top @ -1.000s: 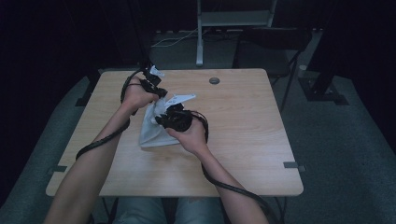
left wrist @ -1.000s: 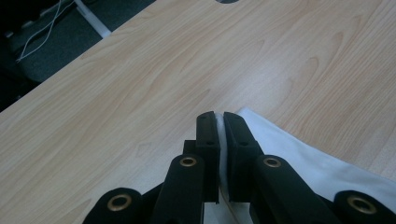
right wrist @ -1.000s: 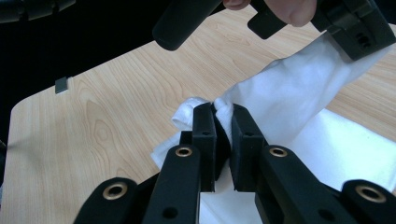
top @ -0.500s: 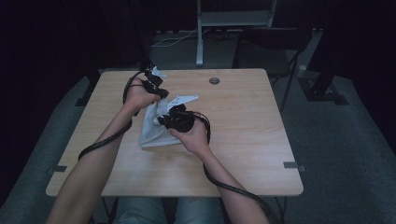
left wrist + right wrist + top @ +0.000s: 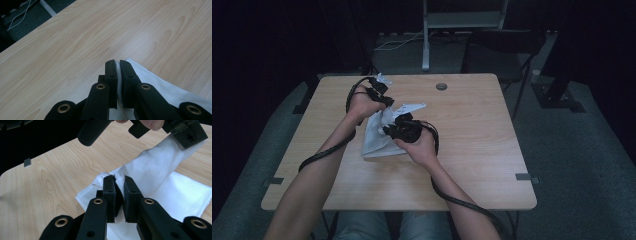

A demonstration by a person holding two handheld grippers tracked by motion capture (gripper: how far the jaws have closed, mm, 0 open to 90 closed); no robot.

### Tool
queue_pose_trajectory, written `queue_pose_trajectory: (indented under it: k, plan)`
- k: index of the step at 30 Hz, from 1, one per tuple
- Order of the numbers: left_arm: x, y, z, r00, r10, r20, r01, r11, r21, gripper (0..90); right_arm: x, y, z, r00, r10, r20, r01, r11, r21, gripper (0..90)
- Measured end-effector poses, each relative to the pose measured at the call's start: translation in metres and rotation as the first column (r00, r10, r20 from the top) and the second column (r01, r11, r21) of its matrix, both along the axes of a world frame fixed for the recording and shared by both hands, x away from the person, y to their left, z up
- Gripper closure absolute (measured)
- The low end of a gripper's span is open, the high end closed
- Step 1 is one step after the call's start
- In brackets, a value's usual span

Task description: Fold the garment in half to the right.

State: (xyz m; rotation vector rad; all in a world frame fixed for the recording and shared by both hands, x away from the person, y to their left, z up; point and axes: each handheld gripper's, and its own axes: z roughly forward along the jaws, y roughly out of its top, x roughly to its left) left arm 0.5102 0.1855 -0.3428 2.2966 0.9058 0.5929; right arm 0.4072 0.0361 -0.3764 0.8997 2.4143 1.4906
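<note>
Lying a bit left of centre in the high view, a white cloth (image 5: 377, 137) is seen rumpled on the light wooden table (image 5: 472, 135), so not flat at all. It's plain white, soft-looking, with creases and one loose corner sticking out toward the upper right of the frame. Its long axis is run roughly from lower left to upper right there, with part of it lifted off the wood.

The left gripper (image 5: 379, 95) is held at the upper left of the cloth, and in the left gripper view its jaws are pressed nearly together with a thin white edge of the cloth (image 5: 160, 86) pinched between them.

The right gripper (image 5: 397, 129) is placed over the middle of the cloth. In the right gripper view its jaws are clamped on a bunched fold of cloth (image 5: 150, 172), and a taut band of fabric is stretched toward the upper right, where the left gripper (image 5: 186, 132) is seen gripping the other end.
</note>
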Motion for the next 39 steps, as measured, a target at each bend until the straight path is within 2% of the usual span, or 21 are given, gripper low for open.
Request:
queue_pose_trajectory:
  k: [39]
  plan:
    - [0.0013,-0.0073,-0.0090,1.0000,0.002,-0.007,-0.002,1.0000,-0.001,85.9,0.0005,-0.0067,-0.0096,0.9999,-0.010,-0.012,0.010,1.000,-0.004,81.7]
